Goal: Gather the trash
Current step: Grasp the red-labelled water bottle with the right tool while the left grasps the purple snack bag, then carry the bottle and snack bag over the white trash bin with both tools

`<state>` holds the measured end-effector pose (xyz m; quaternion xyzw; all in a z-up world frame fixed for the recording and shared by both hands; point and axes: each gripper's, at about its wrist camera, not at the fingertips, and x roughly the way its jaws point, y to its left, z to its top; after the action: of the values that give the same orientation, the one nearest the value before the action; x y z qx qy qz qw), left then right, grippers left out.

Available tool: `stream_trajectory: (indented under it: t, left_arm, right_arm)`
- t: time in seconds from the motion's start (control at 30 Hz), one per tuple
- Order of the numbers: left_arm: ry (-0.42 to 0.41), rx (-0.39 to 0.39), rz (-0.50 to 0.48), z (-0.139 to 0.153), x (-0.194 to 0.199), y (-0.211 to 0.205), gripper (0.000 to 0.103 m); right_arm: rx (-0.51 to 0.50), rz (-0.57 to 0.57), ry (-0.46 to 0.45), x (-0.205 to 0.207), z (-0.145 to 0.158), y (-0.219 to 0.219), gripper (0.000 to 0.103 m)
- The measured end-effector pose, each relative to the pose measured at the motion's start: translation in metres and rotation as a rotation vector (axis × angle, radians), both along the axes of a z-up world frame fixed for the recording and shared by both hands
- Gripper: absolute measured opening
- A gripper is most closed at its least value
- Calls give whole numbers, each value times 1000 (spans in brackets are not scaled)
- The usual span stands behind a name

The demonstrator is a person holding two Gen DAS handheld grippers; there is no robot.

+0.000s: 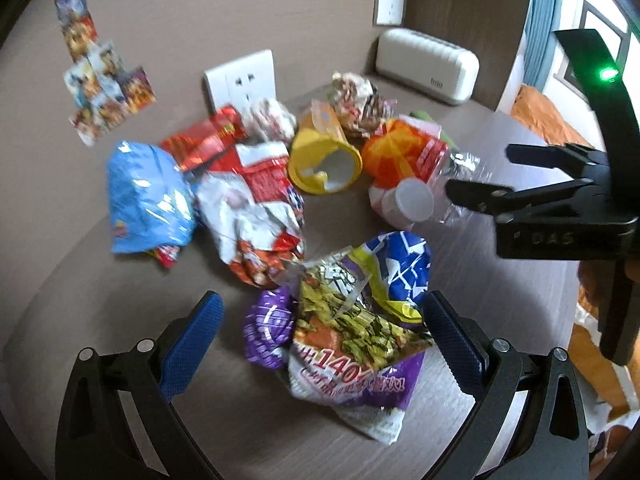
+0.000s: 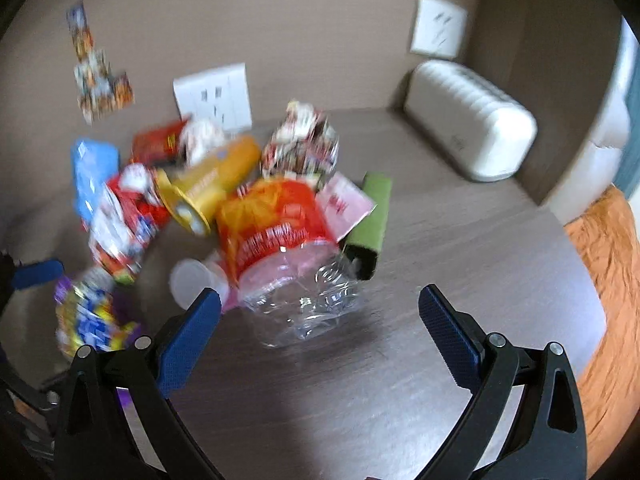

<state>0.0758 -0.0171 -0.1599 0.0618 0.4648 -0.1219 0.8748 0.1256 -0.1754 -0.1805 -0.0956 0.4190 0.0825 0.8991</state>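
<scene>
Trash lies in a heap on the dark wood table (image 1: 500, 148). My left gripper (image 1: 320, 316) is open, its blue pads on either side of a purple and yellow snack bag (image 1: 352, 332). Behind lie a blue bag (image 1: 148, 196), a red and white wrapper (image 1: 256, 196), a yellow tube (image 1: 324, 160) and a crushed clear bottle with an orange label (image 1: 404, 168). My right gripper (image 2: 320, 308) is open just in front of that bottle (image 2: 288, 256); it also shows in the left wrist view (image 1: 476, 178). The right wrist view is blurred.
A cream toaster-like box (image 1: 426, 65) stands at the back right by the wall. White wall sockets (image 1: 240, 80) and stickers (image 1: 100, 72) are on the wall. A green carton (image 2: 370, 224) lies right of the bottle. An orange bedcover (image 2: 608, 288) lies beyond the table's right edge.
</scene>
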Motion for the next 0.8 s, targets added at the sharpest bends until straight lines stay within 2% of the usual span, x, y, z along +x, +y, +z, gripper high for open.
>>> stream_trajectory:
  t: [0.1, 0.17, 0.2, 0.23, 0.27, 0.37, 0.53, 0.8]
  left_arm:
    - [34, -28, -1, -12, 5, -2, 97]
    - [43, -49, -2, -16, 9, -3, 89]
    - [45, -54, -4, -17, 9, -3, 88]
    - [36, -63, -5, -16, 9, -3, 85]
    - [29, -66, -7, -15, 10, -3, 84]
    - [22, -66, -6, -14, 8, 0, 80]
    - [7, -90, 2, -2, -3, 11, 78]
    - [-74, -99, -48, 37, -24, 4, 78]
  right_arm:
    - [-14, 50, 28, 10, -13, 8, 99]
    - [-3, 78, 30, 12, -17, 13, 97]
    - [6, 89, 30, 13, -19, 15, 90]
    - [13, 99, 35, 14, -21, 17, 78]
    - [24, 112, 45, 15, -22, 18, 74]
    - [19, 120, 50, 12, -23, 22, 74]
    - [55, 109, 22, -6, -5, 13, 74]
    - [203, 12, -44, -44, 44, -19, 74]
